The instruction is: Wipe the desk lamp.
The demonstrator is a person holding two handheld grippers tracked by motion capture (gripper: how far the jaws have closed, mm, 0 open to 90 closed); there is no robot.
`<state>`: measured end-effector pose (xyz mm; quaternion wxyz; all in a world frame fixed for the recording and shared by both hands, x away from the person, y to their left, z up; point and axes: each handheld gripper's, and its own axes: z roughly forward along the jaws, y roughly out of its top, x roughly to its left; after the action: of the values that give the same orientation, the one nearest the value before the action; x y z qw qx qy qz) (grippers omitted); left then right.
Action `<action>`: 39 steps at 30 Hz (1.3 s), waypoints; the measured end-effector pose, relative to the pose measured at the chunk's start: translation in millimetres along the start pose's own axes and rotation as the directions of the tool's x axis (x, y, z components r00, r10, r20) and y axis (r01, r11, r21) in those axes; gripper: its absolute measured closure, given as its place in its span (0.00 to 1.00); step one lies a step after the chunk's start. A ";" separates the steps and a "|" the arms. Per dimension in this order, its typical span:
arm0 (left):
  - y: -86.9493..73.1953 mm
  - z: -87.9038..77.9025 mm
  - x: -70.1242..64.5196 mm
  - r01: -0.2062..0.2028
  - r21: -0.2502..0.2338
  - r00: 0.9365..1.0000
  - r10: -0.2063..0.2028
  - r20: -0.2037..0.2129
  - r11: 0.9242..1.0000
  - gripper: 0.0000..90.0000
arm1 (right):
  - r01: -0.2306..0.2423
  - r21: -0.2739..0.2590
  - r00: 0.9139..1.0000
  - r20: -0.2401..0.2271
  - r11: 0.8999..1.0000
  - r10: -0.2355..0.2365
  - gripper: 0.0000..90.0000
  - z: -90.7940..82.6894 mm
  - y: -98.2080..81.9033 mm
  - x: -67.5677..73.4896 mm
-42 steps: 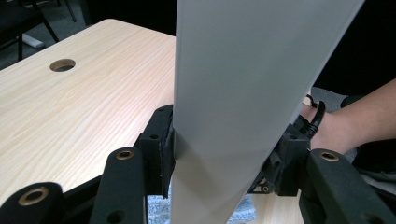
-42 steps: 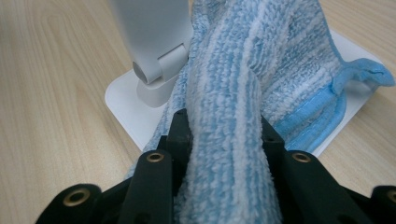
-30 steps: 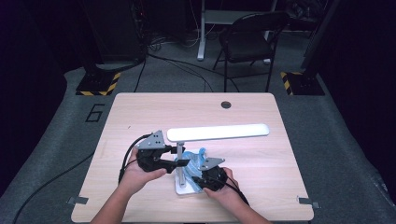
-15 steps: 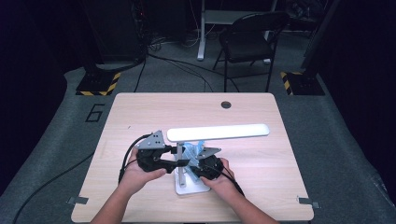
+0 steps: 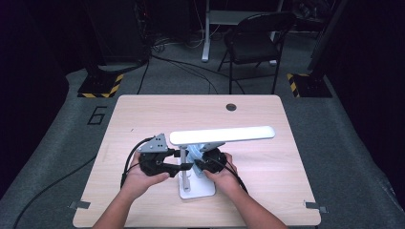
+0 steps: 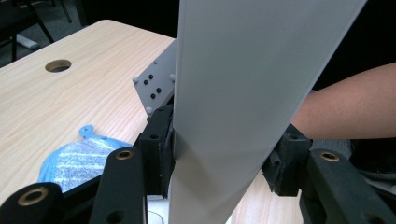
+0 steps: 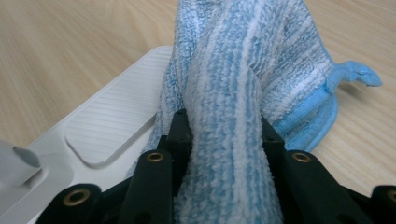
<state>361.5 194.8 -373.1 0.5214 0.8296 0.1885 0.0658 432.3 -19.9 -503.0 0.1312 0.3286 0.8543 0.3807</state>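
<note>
A white desk lamp stands on the wooden table, with its long head (image 5: 222, 135) level above its flat base (image 5: 197, 190). My left gripper (image 5: 184, 160) comes in from the left and is shut on the lamp's upright arm (image 6: 233, 93), whose white strip sits pinched between the pads in the left gripper view (image 6: 219, 158). My right gripper (image 5: 203, 163) is shut on a blue striped cloth (image 7: 243, 70). The cloth lies bunched between the jaws (image 7: 224, 135) and rests against the ribbed base (image 7: 107, 126) just right of the arm. The cloth (image 6: 79, 158) also shows beyond the left jaws.
A round cable hole (image 5: 231, 107) sits near the table's far edge. A black folding chair (image 5: 258, 43) and floor cables stand beyond the table. Black cables trail from both grippers toward the near edge. The person's right forearm (image 6: 345, 107) lies close behind the lamp arm.
The right gripper has slid the cloth across the lamp base, away from the near edge and toward the upright arm. The left gripper has kept its hold in place.
</note>
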 end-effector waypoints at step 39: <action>-15.3 -25.4 6.0 0.059 -0.035 0.995 -0.062 -0.080 0.998 0.57 | -0.089 0.002 0.996 0.026 0.996 0.089 0.73 -16.3 -12.5 0.9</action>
<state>355.5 224.3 -375.9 0.5285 0.8116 0.2334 0.0868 418.2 -34.6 -501.2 0.1249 0.3713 0.8376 0.3806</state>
